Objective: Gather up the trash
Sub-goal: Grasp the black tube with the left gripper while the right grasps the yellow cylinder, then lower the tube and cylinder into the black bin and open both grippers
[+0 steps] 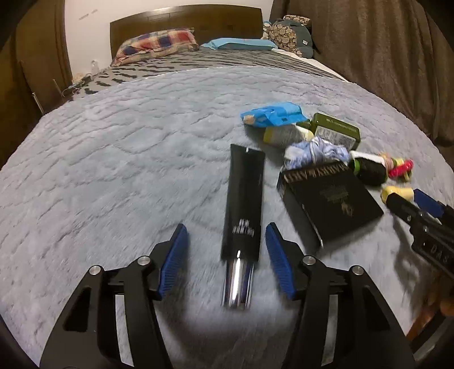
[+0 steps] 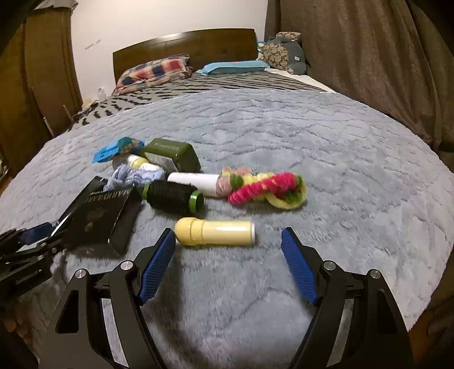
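Observation:
A black tube with a chrome cap [image 1: 242, 224] lies on the grey blanket, between the open jaws of my left gripper [image 1: 227, 237]. A pale yellow bottle [image 2: 214, 231] lies just ahead of my open right gripper [image 2: 228, 241], near its left finger. More items sit in a pile: a black box [image 1: 326, 195] [image 2: 99, 215], a blue wrapper [image 1: 272, 113] [image 2: 113, 150], a green tin [image 1: 334, 130] [image 2: 170, 154], a black roller with green ends [image 2: 173, 197], a white tube [image 2: 195, 181], pink and yellow scrunchies [image 2: 266, 186], and a blue cloth [image 2: 130, 177].
The grey fluffy blanket [image 1: 113, 170] [image 2: 326, 170] covers the bed. Pillows [image 1: 156, 42] and a wooden headboard [image 1: 184, 22] are at the far end. Brown curtains [image 2: 354, 56] hang on the right. The right gripper shows at the right edge of the left wrist view [image 1: 425, 221].

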Action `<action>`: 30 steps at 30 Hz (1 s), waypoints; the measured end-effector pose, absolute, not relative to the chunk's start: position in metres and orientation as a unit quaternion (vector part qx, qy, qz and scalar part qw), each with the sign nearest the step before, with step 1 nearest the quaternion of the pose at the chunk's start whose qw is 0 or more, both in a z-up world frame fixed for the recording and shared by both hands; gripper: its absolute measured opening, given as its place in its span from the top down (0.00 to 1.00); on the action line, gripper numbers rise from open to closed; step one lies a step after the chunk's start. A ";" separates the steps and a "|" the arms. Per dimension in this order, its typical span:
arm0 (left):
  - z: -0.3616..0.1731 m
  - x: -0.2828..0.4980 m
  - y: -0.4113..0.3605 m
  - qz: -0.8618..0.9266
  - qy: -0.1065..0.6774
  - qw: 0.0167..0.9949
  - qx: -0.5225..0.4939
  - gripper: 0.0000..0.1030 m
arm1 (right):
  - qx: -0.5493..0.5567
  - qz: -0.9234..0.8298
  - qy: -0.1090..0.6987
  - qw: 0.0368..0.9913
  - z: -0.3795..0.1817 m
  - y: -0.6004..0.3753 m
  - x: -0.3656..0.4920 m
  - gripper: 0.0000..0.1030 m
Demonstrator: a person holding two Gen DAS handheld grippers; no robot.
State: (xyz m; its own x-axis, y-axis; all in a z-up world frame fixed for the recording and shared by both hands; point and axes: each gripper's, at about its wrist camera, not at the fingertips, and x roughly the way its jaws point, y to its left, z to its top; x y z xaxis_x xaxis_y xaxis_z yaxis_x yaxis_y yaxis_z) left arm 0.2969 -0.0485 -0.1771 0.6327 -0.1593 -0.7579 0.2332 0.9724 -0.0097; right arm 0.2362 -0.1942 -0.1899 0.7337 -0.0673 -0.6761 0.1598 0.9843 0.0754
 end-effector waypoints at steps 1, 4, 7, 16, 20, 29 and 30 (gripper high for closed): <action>-0.178 0.301 -0.051 -0.109 0.416 0.902 0.046 0.49 | 0.061 -0.063 0.360 0.929 -0.190 -0.192 0.239 0.25; -0.179 0.308 -0.055 -0.110 0.419 0.900 0.052 0.54 | 0.052 -0.066 0.361 0.929 -0.192 -0.188 0.245 0.25; -0.179 0.310 -0.057 -0.113 0.421 0.898 0.057 0.60 | 0.044 -0.068 0.362 0.929 -0.193 -0.184 0.245 0.25; -0.176 0.287 -0.053 -0.117 0.417 0.900 0.057 0.76 | 0.033 -0.053 0.362 0.930 -0.190 -0.182 0.226 0.42; -0.174 0.260 -0.049 -0.117 0.411 0.902 0.062 0.76 | 0.030 -0.038 0.363 0.931 -0.190 -0.177 0.209 0.42; -0.166 0.184 -0.036 -0.122 0.399 0.907 0.050 0.76 | 0.014 0.019 0.360 0.933 -0.183 -0.158 0.153 0.42; -0.164 0.176 -0.036 -0.122 0.397 0.908 0.050 0.76 | 0.012 0.023 0.356 0.934 -0.180 -0.156 0.146 0.42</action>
